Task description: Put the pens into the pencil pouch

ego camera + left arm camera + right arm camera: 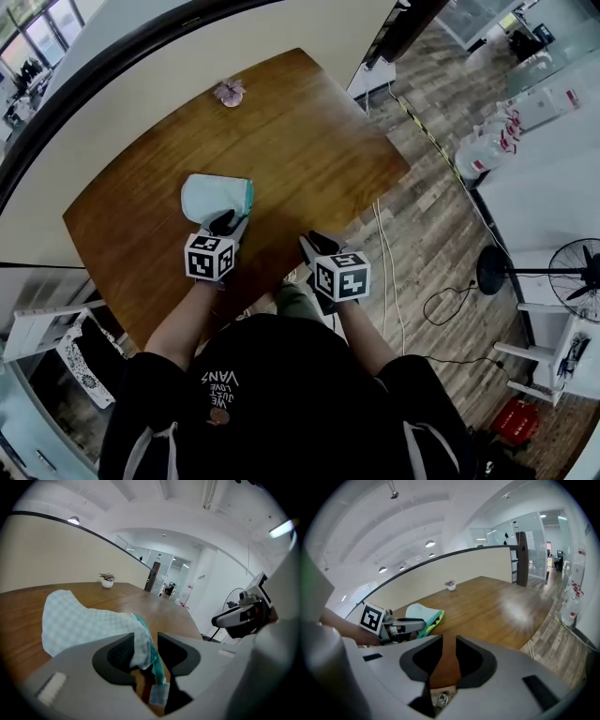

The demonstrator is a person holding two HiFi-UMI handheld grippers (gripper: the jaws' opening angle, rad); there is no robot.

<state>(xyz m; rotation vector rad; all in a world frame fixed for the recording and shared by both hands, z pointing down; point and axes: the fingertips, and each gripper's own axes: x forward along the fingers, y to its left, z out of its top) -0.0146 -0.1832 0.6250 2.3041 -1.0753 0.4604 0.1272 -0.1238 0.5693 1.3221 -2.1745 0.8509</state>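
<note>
Wooden table [309, 141] with rounded corners stands in front of the person, its top a warm brown. Left of centre on it lies the pencil pouch [211, 197], pale mint with a fine check and a teal edge along its near side. It is crumpled into a soft hump. Beyond it, at the far edge of the table, sits a small potted plant [230, 92]. The left gripper [225, 225] points slightly down at the pouch's near end. Its jaws stand apart with the pouch's teal-edged corner between them. The cloth lies against one pad, with a clear gap to the other, so nothing is clamped. Just to the right, apart from the pouch, the right gripper [314, 246] hovers over the table's near edge. Its jaws are parted by a narrow gap with only bare wood showing between them. Further right, white cables [386, 272] trail across the plank floor. Some plastic bottles [483, 150] are grouped beside a white surface, and a black floor fan [577, 272] stands at the far right.
</note>
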